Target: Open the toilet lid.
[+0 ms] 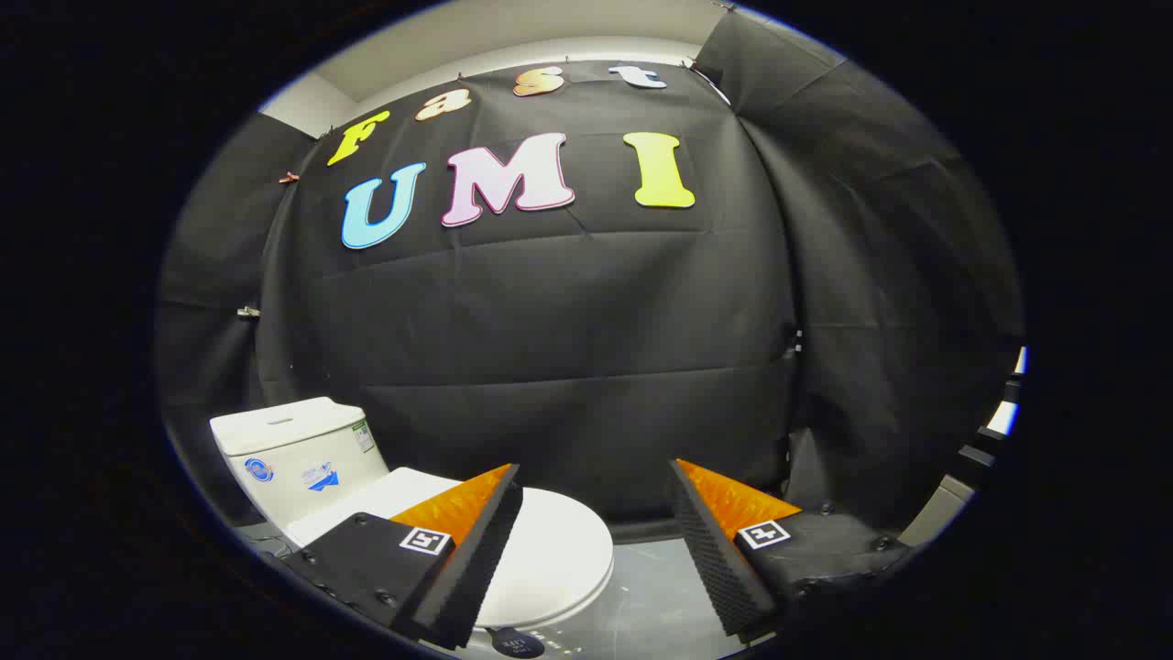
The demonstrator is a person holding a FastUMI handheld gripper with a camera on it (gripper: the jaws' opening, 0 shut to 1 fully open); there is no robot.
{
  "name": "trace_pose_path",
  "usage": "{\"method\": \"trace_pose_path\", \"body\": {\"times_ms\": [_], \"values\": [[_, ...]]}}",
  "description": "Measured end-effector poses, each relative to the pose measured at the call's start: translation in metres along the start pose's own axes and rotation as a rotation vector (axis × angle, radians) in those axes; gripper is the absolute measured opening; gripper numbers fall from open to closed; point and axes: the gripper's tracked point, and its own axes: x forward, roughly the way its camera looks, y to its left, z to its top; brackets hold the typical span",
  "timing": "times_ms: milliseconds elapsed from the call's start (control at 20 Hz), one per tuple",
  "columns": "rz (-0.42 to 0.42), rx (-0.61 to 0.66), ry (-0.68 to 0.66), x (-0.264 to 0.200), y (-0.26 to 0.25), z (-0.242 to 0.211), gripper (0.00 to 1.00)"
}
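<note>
Claw: held wide, nothing gripped. Toilet lid: closed, seen past the left finger, tank behind, floor beneath.

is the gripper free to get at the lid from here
Probably yes. The gripper is open, and the shut lid lies just ahead, partly behind one finger, front edge bare. Nothing lies between them.
</note>
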Motion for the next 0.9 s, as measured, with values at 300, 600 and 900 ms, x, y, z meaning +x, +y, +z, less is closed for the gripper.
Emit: {"method": "trace_pose_path", "body": {"times_ms": [300, 600, 900], "values": [[-0.001, 0.001, 0.003, -0.0001, -0.0003, -0.0010, 0.98], [-0.001, 0.003, 0.006, 0.0003, -0.0003, -0.0018, 0.98], [-0.005, 0.007, 0.011, 0.0005, -0.0021, -0.0030, 0.98]]}}
